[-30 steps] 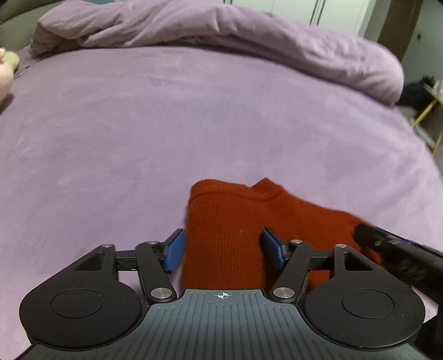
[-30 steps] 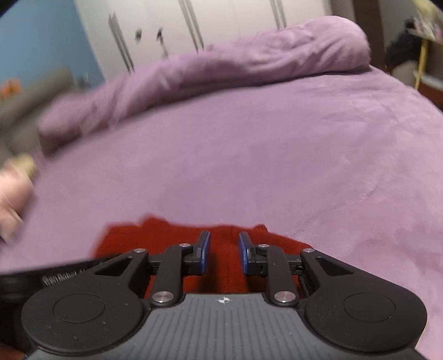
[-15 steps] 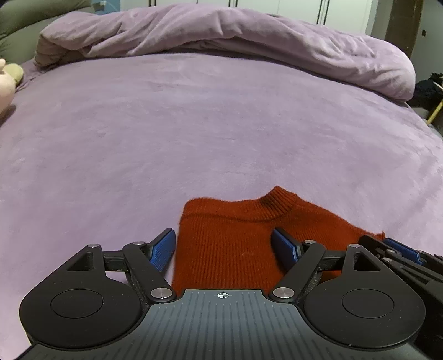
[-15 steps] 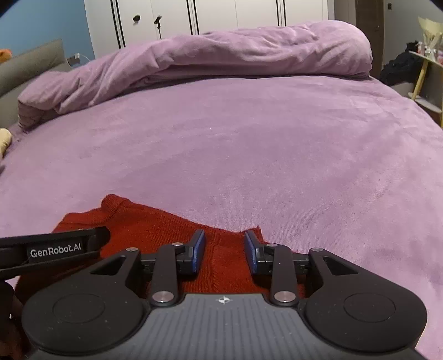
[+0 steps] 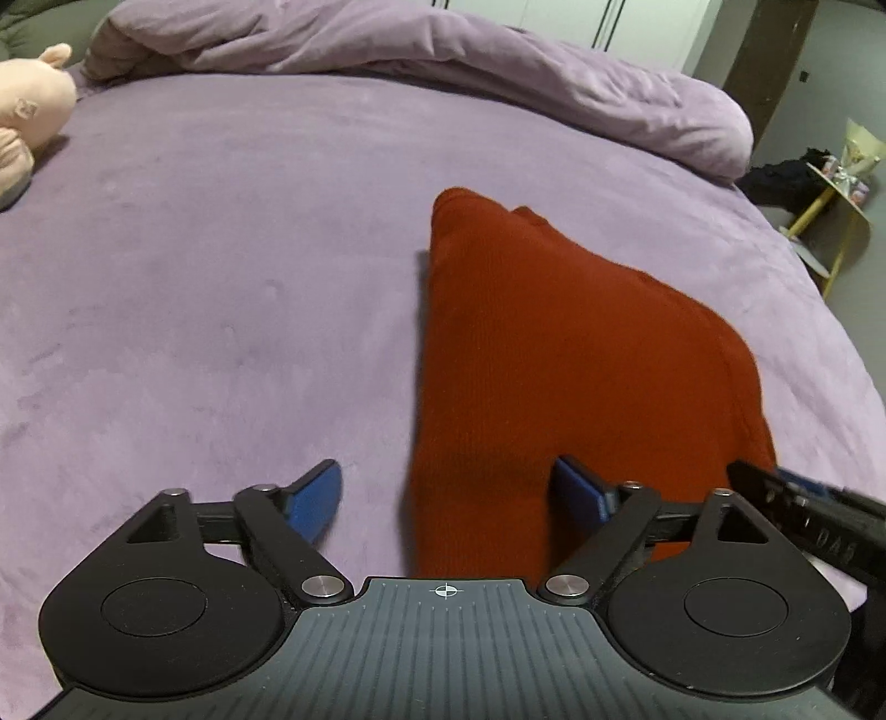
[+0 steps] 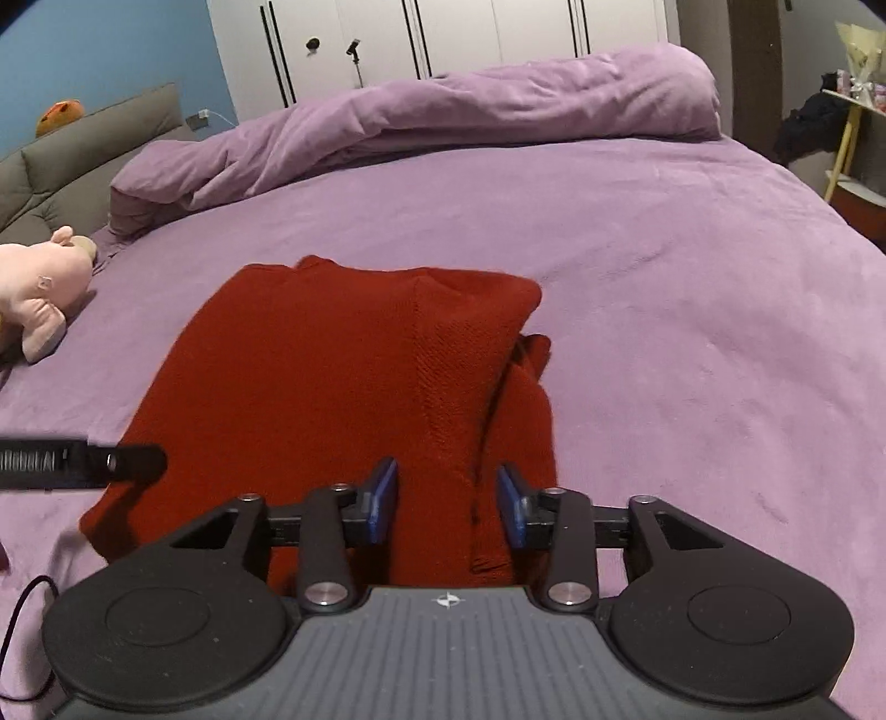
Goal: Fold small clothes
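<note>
A red knitted sweater [image 5: 554,360] lies folded on the purple bed [image 5: 221,249], collar end away from me. My left gripper [image 5: 448,495] hovers over its near left edge. Its jaws are opening wide, with one blue pad [image 5: 315,498] over the sheet and the other over the knit, neither pressing. In the right wrist view the sweater [image 6: 332,387] has a sleeve folded along its right side. My right gripper [image 6: 447,504] sits at the near right edge. Its jaws are also opening, with fabric between the pads but not pinched. Each gripper's tip shows in the other's view.
A rolled purple duvet [image 6: 443,122] lies across the far end of the bed. A pink plush toy [image 6: 39,293] rests at the left by a grey headboard [image 6: 83,160]. White wardrobe doors [image 6: 443,39] stand behind, and a yellow-legged side table [image 5: 830,210] is off the right edge.
Both grippers have drawn back toward the sweater's near edge and their jaws have widened. The sweater stays flat on the bed, and more of its length now shows ahead.
</note>
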The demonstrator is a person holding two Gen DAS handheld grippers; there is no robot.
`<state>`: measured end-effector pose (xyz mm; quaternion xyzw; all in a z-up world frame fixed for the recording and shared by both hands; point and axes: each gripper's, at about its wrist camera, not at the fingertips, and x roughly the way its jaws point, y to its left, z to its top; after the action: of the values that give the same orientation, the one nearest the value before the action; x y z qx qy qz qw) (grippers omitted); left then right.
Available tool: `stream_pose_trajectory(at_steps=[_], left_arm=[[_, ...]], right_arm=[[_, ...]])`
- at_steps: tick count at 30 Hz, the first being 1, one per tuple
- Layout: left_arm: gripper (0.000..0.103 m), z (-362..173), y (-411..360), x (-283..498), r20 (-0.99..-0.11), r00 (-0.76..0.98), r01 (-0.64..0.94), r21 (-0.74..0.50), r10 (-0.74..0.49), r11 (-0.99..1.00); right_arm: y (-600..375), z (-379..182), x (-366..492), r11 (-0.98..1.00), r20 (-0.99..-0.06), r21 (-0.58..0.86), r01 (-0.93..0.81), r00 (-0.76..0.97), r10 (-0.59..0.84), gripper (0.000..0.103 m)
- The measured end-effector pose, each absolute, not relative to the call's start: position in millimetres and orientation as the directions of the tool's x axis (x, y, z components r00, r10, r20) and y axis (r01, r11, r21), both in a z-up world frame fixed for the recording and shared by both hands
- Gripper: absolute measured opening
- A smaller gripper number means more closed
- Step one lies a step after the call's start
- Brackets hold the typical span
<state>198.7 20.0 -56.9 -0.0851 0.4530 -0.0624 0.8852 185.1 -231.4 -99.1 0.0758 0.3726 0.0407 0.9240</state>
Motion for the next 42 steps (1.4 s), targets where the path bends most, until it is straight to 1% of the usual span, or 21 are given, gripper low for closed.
stream_pose_trajectory(at_steps=[1, 3, 5, 7, 9, 11, 14, 16, 18, 20, 21, 22, 24, 26, 28, 31, 33, 37, 42], left_arm=[[0.089, -54.7, 22.9, 199.3, -0.800, 0.568, 0.008, -0.228, -0.192, 0.974], [0.085, -46.2, 27.2, 193.8, -0.814, 0.545, -0.039, -0.267, -0.203, 0.963], [0.085, -40.8, 29.7, 183.3, -0.814, 0.544, -0.041, -0.266, -0.201, 0.963], [0.086, -42.2, 29.4, 174.7, -0.818, 0.547, -0.033, -0.232, -0.177, 0.972], [0.086, -47.6, 25.3, 173.2, -0.841, 0.518, -0.016, -0.195, -0.158, 0.981], [0.086, -51.7, 18.9, 172.8, -0.863, 0.487, 0.019, -0.144, -0.135, 0.989], [0.086, -43.9, 9.3, 162.2, -0.867, 0.489, 0.073, -0.066, -0.094, 0.995], [0.080, -40.5, 3.2, 152.2, -0.881, 0.469, 0.101, -0.022, -0.067, 0.995], [0.079, -37.6, 0.6, 136.6, -0.883, 0.468, 0.097, 0.026, -0.023, 0.995], [0.079, -31.1, 1.1, 119.2, -0.868, 0.497, 0.086, 0.064, 0.013, 0.994], [0.080, -28.2, 1.7, 113.1, -0.864, 0.503, 0.084, 0.070, 0.018, 0.994], [0.080, -25.1, 2.7, 108.5, -0.865, 0.502, 0.083, 0.069, 0.018, 0.994], [0.081, -17.5, 3.9, 105.1, -0.868, 0.496, 0.080, 0.058, 0.010, 0.995], [0.081, -11.2, 6.0, 106.4, -0.869, 0.494, 0.069, 0.049, 0.009, 0.996], [0.081, -4.3, 8.1, 105.8, -0.869, 0.495, 0.062, 0.030, -0.004, 0.998], [0.085, 6.1, 9.9, 103.9, -0.862, 0.506, 0.063, 0.015, -0.018, 0.998], [0.086, 10.0, 9.6, 105.3, -0.860, 0.510, 0.069, 0.011, -0.025, 0.998], [0.087, 14.0, 13.5, 109.7, -0.862, 0.503, 0.063, -0.037, -0.064, 0.997], [0.088, 14.2, 16.4, 114.1, -0.860, 0.509, 0.037, -0.020, -0.036, 0.999]], right_arm=[[-232.5, -98.4, 187.5, 0.984, -0.690, 0.175, -0.012, 0.712, 0.132, 0.041], [-233.2, -89.0, 185.2, 0.982, -0.702, 0.187, 0.015, 0.701, 0.123, 0.041], [-229.8, -81.6, 172.5, 0.985, -0.705, 0.172, 0.014, 0.700, 0.113, 0.041], [-223.9, -85.9, 160.1, 0.992, -0.723, 0.129, 0.006, 0.685, 0.090, 0.040], [-220.2, -92.5, 156.1, 0.997, -0.739, 0.079, 0.011, 0.672, 0.051, 0.041], [-216.2, -92.4, 158.3, 0.999, -0.775, 0.041, 0.026, 0.632, 0.015, 0.048], [-215.5, -84.0, 156.5, 0.996, -0.826, 0.077, 0.054, 0.563, 0.033, 0.048], [-211.7, -83.8, 147.7, 0.996, -0.854, 0.063, 0.060, 0.519, 0.023, 0.048], [-206.2, -88.9, 131.6, 0.996, -0.882, 0.070, 0.046, 0.469, 0.040, 0.048], [-202.3, -89.2, 112.4, 0.996, -0.887, 0.076, 0.039, 0.460, 0.050, 0.056], [-200.8, -88.3, 106.8, 0.996, -0.891, 0.082, 0.037, 0.451, 0.056, 0.058], [-200.0, -86.5, 102.3, 0.995, -0.896, 0.093, 0.037, 0.439, 0.067, 0.061], [-198.0, -78.2, 97.0, 0.992, -0.898, 0.115, 0.043, 0.431, 0.085, 0.065], [-194.7, -66.0, 95.1, 0.992, -0.891, 0.112, 0.053, 0.447, 0.077, 0.074], [-189.4, -52.5, 94.8, 0.994, -0.877, 0.100, 0.052, 0.477, 0.063, 0.080], [-187.0, -40.5, 100.1, 0.996, -0.863, 0.074, 0.049, 0.504, 0.039, 0.082], [-183.9, -33.2, 102.0, 0.997, -0.853, 0.063, 0.049, 0.522, 0.028, 0.082], [-180.6, -26.3, 106.4, 0.996, -0.850, 0.063, 0.063, 0.526, 0.020, 0.083], [-177.3, -24.6, 111.4, 0.996, -0.851, 0.039, 0.076, 0.525, -0.007, 0.083]])
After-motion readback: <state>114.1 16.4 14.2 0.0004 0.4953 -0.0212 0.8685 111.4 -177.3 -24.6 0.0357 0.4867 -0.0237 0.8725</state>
